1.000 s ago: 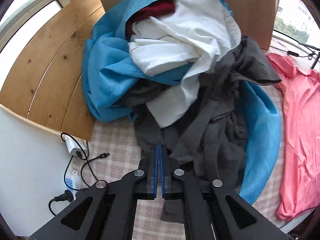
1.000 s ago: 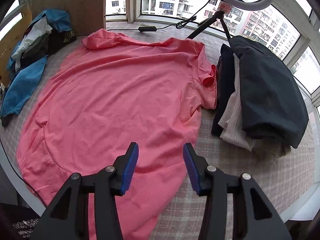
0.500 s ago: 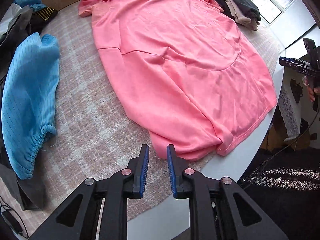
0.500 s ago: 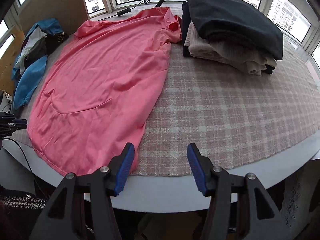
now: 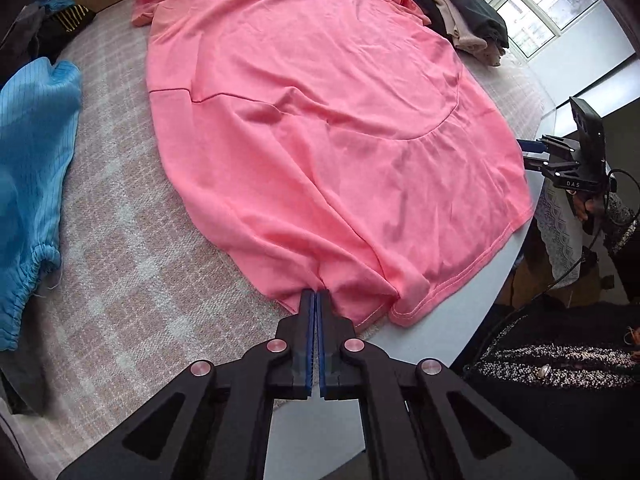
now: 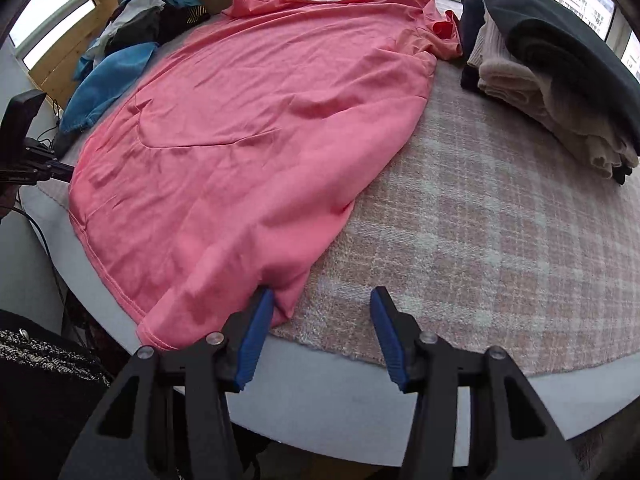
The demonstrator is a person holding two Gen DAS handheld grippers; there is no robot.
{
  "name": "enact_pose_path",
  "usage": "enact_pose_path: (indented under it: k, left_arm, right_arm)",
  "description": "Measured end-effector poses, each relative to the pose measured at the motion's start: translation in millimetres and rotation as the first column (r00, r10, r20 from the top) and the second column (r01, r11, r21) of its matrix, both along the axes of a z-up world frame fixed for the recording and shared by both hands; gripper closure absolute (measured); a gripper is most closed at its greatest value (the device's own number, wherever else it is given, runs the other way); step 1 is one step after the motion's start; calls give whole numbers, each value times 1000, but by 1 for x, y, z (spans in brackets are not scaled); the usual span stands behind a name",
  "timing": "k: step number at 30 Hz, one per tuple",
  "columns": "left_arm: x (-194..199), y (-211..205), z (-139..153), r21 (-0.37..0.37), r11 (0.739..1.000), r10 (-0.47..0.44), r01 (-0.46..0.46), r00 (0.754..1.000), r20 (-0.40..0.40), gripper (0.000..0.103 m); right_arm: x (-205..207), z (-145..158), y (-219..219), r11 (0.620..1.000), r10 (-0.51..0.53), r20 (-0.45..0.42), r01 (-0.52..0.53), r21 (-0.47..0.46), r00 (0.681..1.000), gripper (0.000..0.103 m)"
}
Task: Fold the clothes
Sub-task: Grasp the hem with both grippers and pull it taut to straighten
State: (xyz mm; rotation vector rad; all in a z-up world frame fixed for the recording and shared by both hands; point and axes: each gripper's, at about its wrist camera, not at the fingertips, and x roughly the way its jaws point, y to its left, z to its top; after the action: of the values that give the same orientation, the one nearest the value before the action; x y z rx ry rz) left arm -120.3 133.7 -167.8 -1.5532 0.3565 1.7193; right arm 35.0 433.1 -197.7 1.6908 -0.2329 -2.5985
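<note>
A pink shirt [image 5: 320, 120] lies spread flat on the plaid-covered table [image 5: 120, 240], its hem at the near edge. My left gripper [image 5: 316, 294] is shut on the hem at its left corner, and folds run out from the pinched spot. In the right wrist view the same pink shirt [image 6: 260, 120] reaches my right gripper [image 6: 322, 294]. Its jaws are closing, still wide apart. The hem's right corner lies just inside the left pad [image 6: 256, 332], and bare plaid cloth [image 6: 480, 220] shows between the fingers.
A stack of folded dark and beige clothes [image 6: 560, 60] sits at the back right. A blue garment [image 5: 28, 160] and a heap of unfolded clothes [image 6: 152, 12] lie at the left. The table's white rim [image 6: 340, 380] is close below. A tweed sleeve [image 5: 560, 360] is at the lower right.
My left gripper swung from the clothes heap to the pink shirt's near hem and shut on it. My right gripper came down to the hem's other corner, with its jaws narrower.
</note>
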Motion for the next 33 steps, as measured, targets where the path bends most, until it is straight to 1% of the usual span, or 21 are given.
enact_pose_path:
  k: [1, 2, 3, 6, 7, 10, 12, 13, 14, 15, 17, 18, 20, 22, 24, 26, 27, 28, 29, 30, 33]
  left_arm:
    - [0, -1, 5, 1, 1000, 16, -16, 1000, -7, 103]
    - [-2, -5, 8, 9, 999, 37, -37, 999, -9, 103]
    - [-4, -10, 11, 16, 998, 58, -58, 998, -11, 103]
    - [-10, -35, 24, -3, 994, 111, -112, 993, -47, 103]
    - [-12, -44, 28, -9, 992, 129, -130, 990, -59, 103]
    - [-10, -62, 48, -33, 986, 158, -163, 982, -107, 103]
    - [-6, -64, 59, -30, 984, 169, -174, 979, -116, 103]
    - [-5, -65, 62, -29, 986, 157, -162, 981, -117, 103]
    - [-4, -65, 65, -29, 988, 145, -150, 982, -119, 103]
    - [-5, -56, 60, -49, 989, 134, -142, 982, -134, 102]
    - [-12, -47, 44, -81, 989, 118, -127, 987, -112, 102]
    - [-16, -42, 36, -99, 988, 110, -120, 989, -101, 99]
    - [-18, -41, 19, -166, 979, 103, -120, 989, -104, 98]
    - [-14, -47, 11, -169, 977, 116, -128, 990, -81, 98]
    - [-8, -53, 5, -162, 978, 125, -134, 990, -63, 91]
    - [1, -54, 0, -139, 983, 118, -123, 992, -44, 88]
    - [5, -52, -4, -136, 985, 105, -111, 993, -44, 82]
    - [8, -49, -8, -145, 985, 90, -97, 994, -56, 79]
    - [9, -46, -12, -149, 985, 79, -88, 995, -66, 76]
    - [11, -43, -15, -153, 985, 69, -80, 995, -75, 76]
    - [4, -40, -21, -115, 988, 93, -101, 993, -77, 78]
  right_arm:
    - [-1, 1, -2, 999, 22, -14, -22, -32, 1000, 79]
    - [-3, 1, -5, 999, 35, -11, -36, -36, 999, 85]
    - [-6, 0, -9, 998, 48, -6, -49, -38, 999, 99]
    - [-7, 10, -11, 996, 47, -29, -49, -78, 998, 101]
    - [-2, 24, -5, 994, 24, -57, -30, -105, 998, 101]
    - [15, 64, 11, 981, -52, -135, 26, -190, 989, 101]
    - [31, 89, 32, 959, -151, -171, 103, -263, 974, 101]
    - [37, 95, 41, 957, -188, -175, 140, -255, 966, 101]
    - [43, 101, 49, 953, -225, -180, 177, -245, 958, 101]
    - [41, 93, 54, 954, -237, -146, 202, -222, 960, 101]
    - [35, 77, 63, 954, -261, -76, 246, -171, 962, 101]
    - [33, 69, 68, 953, -274, -42, 266, -144, 961, 101]
    - [32, 52, 78, 951, -300, 29, 302, -70, 953, 101]
    - [28, 34, 73, 964, -266, 94, 266, 8, 959, 100]
    - [32, 22, 70, 968, -251, 126, 249, 29, 960, 100]
    - [36, 19, 69, 971, -240, 129, 240, 19, 962, 99]
    - [38, 18, 69, 972, -234, 128, 234, 15, 964, 92]
    - [40, 18, 69, 973, -229, 126, 229, 11, 965, 80]
    - [40, 17, 70, 974, -227, 128, 227, 12, 965, 74]
    - [41, 17, 71, 974, -226, 130, 226, 14, 966, 66]
    - [42, 21, 74, 978, -206, 102, 207, -4, 973, 65]
